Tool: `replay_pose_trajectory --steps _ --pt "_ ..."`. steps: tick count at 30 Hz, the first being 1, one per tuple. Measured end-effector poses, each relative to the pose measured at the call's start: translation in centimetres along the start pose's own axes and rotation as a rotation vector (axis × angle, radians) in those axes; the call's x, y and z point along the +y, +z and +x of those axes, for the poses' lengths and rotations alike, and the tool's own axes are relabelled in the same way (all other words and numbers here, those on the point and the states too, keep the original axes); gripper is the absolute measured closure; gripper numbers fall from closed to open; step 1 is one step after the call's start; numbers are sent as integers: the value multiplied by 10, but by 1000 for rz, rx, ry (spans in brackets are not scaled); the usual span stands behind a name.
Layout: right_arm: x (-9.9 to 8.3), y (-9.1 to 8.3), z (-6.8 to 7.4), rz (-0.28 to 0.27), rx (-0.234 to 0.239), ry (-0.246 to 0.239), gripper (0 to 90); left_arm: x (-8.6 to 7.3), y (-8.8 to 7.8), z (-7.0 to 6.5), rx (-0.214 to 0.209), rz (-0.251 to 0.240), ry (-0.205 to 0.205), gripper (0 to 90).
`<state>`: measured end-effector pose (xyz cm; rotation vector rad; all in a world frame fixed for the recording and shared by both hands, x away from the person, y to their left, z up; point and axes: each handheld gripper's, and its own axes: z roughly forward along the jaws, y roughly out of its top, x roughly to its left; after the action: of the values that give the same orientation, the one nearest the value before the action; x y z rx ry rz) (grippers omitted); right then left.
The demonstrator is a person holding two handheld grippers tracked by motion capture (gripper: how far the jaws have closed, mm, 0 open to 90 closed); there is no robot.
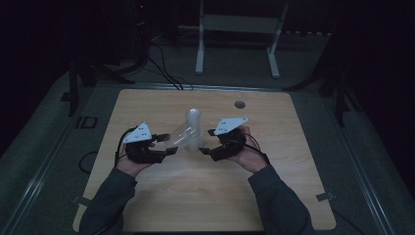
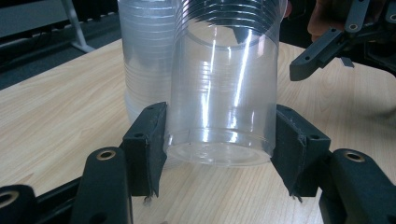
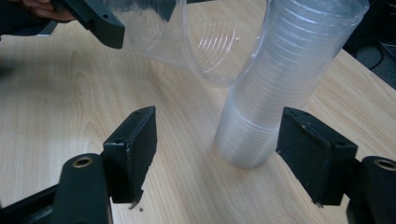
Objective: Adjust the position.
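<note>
1. Clear plastic cup was clamped in the left gripper, pads pressed on both sides near its closed base. It was tipped over, mouth aimed toward the stack, off the table.
2. Stack of nested clear cups stood upside down mid-table, between the two grippers. In the right gripper view the single cup's rim sat right against the stack; touching or just beside, couldn't tell.
3. Handling judgement: cup looked thin-walled, very light, springy and slick. Too hard a squeeze would likely dent or crack it. Base end is the stiffer place to hold, and that's where the left held it.
4. Stack likely light and tippy, so steady it low, near the table.
5. Right gripper had its jaws apart with nothing pinched. In its own view the stack's lower part sat between the pads, close to the right-side one, no press visible.
6. Pose: both forearms came in from the bottom edge, hands level and low over the table, both grippers pointed inward at the stack.
</note>
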<state>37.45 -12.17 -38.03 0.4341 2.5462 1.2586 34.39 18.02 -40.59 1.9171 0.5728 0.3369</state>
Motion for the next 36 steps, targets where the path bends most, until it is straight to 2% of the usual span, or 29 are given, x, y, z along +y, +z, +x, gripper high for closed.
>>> replay_pose_trajectory --steps 4,12,17,26,36 --pt "0 2 0 -22 5 33 283 0 -1 0 4 -19 -5 408" --pt "-2 4 1 -55 23 64 283 0 -2 -1 5 -42 -9 407" --pt "-3 5 2 -70 35 76 283 0 -1 -3 3 -45 -3 407" --pt "-4 4 3 -117 64 101 283 3 -6 -6 0 -89 1 407" --pt "-4 7 5 -139 81 113 283 6 -12 -8 -1 -136 4 407"
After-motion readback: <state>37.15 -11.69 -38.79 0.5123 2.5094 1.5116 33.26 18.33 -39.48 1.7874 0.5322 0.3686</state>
